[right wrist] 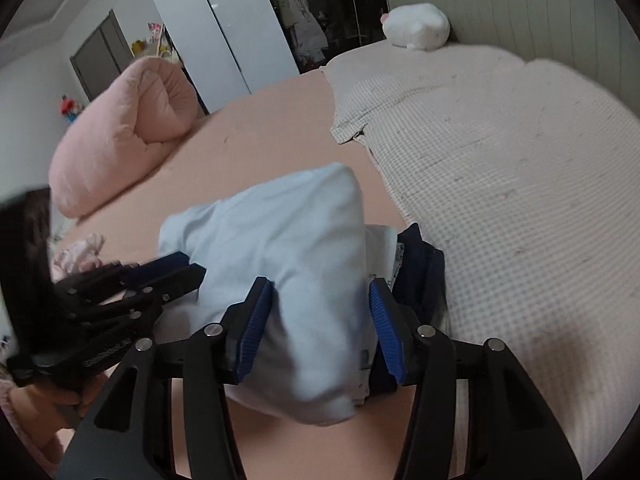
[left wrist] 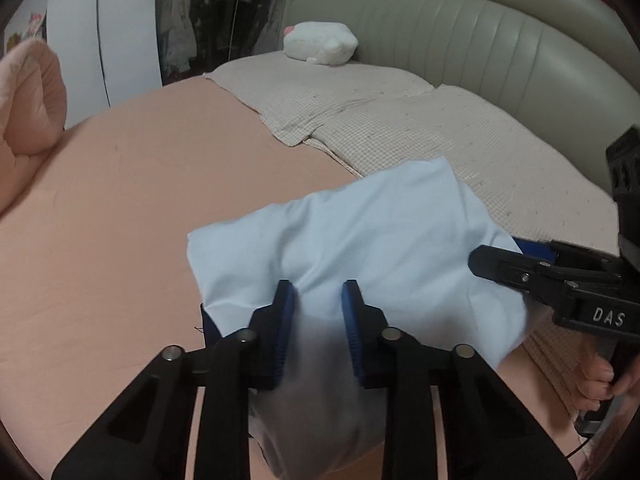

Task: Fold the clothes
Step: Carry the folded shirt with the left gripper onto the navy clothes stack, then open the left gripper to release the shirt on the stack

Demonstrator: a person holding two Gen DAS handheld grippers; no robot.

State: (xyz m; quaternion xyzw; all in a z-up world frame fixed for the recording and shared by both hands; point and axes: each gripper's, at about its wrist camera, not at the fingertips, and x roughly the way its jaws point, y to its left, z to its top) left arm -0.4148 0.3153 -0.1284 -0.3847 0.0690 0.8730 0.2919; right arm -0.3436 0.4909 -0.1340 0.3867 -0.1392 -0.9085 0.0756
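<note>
the light blue garment (left wrist: 360,240) lies bunched in a puffy, partly folded heap on the peach bed sheet (left wrist: 120,200), just beside the checked pillows (left wrist: 460,152), with something dark navy (right wrist: 420,268) showing under its right edge.

the left gripper (left wrist: 318,312) has its blue pads set fairly close with a fold of the pale cloth bulging between them; whether the pads truly press it cannot be told, since the fabric there is blurred. the right gripper (right wrist: 320,316) stands more spread, its pads flanking the near end of the heap, the left pad against the cloth and the right pad apparently clear of it.

judging by this, the fold is only half made. the main risk is an uneven grip: if one side bites several layers and the other only skims the top, lifting would drag the heap askew and undo the fold. the navy piece beneath could also get caught and pulled along. the soft sheet may wrinkle up into the left gripper as well.
</note>
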